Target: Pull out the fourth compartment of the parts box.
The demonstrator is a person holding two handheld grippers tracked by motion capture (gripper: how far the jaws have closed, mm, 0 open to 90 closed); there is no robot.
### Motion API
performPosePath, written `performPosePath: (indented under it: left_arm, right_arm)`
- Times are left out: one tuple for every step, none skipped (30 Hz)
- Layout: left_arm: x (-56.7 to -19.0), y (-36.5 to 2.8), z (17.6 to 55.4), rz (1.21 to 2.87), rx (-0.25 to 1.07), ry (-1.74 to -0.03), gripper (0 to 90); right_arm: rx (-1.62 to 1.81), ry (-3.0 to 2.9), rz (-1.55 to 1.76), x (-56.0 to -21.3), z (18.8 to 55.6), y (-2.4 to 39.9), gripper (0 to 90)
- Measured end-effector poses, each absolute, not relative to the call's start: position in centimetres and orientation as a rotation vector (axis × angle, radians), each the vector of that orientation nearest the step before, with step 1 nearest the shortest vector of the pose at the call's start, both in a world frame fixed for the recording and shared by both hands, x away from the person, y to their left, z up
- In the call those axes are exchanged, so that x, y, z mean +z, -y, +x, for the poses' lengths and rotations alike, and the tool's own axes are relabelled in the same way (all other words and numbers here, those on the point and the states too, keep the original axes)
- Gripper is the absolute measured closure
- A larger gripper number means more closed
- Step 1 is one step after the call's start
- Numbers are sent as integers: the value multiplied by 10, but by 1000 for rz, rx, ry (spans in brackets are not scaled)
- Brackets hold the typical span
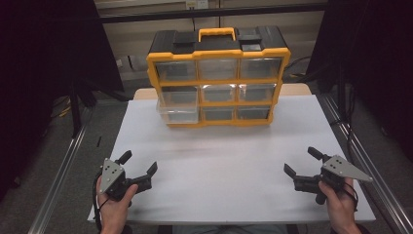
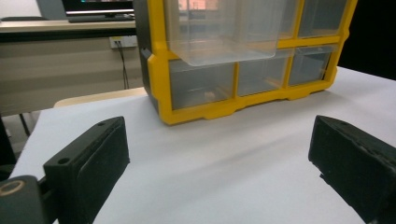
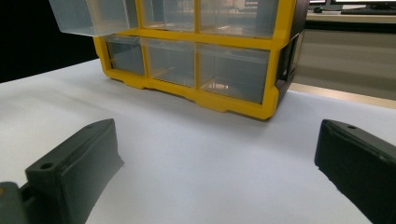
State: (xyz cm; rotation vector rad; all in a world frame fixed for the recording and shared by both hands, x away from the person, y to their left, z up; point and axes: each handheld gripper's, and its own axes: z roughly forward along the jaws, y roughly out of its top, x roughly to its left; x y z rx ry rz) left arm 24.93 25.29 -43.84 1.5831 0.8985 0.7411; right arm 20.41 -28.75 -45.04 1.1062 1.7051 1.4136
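Clear plastic drawer (image 1: 178, 113) protruding from yellow-black organiser (image 1: 217, 78), far surface edge: judged light, slippery; front lip best gripped. Left tongs (image 1: 139, 169), right tongs (image 1: 302, 168) held wide open, empty.

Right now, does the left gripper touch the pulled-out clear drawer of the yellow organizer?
Apart. In the high view, bare white table lies between the left gripper and the drawer.

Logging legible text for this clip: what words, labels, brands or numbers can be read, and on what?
None can be read.
Organizer: no label or brand is legible on its yellow frame, black top or clear drawers.
Monitor: the screen content is blurred.
Wall outlet: its markings are too small to read.
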Motion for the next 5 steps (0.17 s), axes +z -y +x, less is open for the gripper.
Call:
performPosePath:
  left_arm:
    - [-436,-252,249,1574,749,-894,50]
    - [-436,-251,249,1559,736,-885,50]
    - [-436,-251,249,1577,742,-891,50]
    - [-437,-251,250,1588,751,-884,50]
    - [-438,-251,250,1591,743,-893,50]
  right_arm:
    - [1412,-1708,1110,-451,204,288,0]
    - [1410,-1707,1113,-451,204,289,0]
    - [1410,-1708,1117,-451,204,289,0]
    - [1407,-1706,1121,-451,204,290,0]
    - [1405,-1699,1124,-451,204,290,0]
